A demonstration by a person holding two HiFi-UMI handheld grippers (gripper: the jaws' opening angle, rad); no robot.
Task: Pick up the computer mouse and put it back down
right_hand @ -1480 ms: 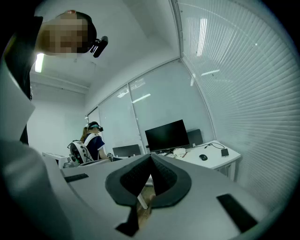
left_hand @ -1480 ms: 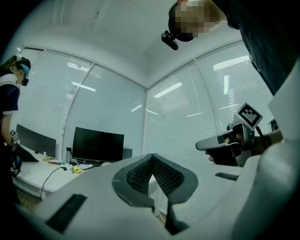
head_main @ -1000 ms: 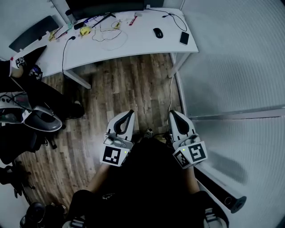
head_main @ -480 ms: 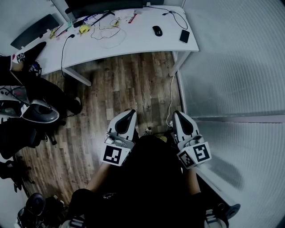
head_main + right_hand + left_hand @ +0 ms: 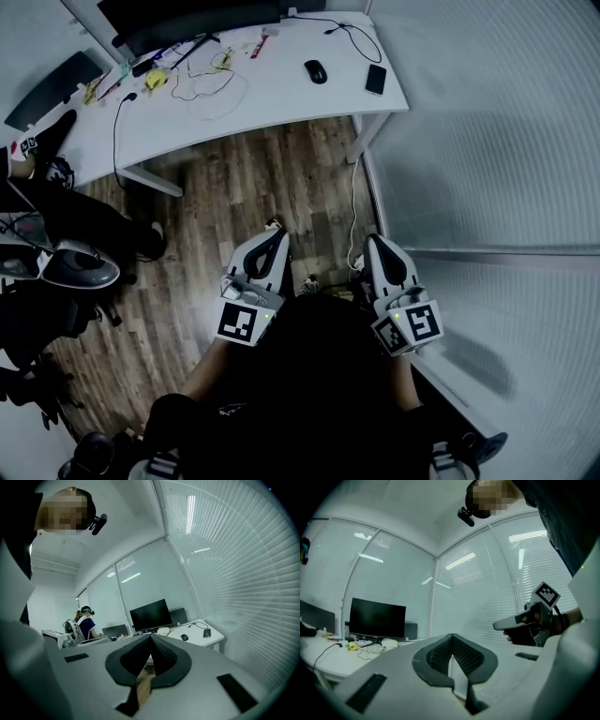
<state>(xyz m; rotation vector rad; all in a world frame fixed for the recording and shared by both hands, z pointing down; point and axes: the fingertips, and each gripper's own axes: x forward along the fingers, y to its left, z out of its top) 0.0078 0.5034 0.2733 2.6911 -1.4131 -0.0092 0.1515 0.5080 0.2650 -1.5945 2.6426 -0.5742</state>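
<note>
At lower centre we see the left gripper (image 5: 273,232) and right gripper (image 5: 374,242), both marker-tagged, jaws pressed together and empty; the mouse (image 5: 316,71) lies on the desk (image 5: 281,92) up top.

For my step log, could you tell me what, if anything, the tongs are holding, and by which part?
Nothing: the left tongs and right tongs are shut and empty; the mouse lies on the desk.

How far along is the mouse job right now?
Nothing looks done: the mouse lies on the white desk near the phone. In hand: nothing; the left gripper and right gripper are both shut and empty, well short of the desk. Left: reach it, lift, set down.
</note>
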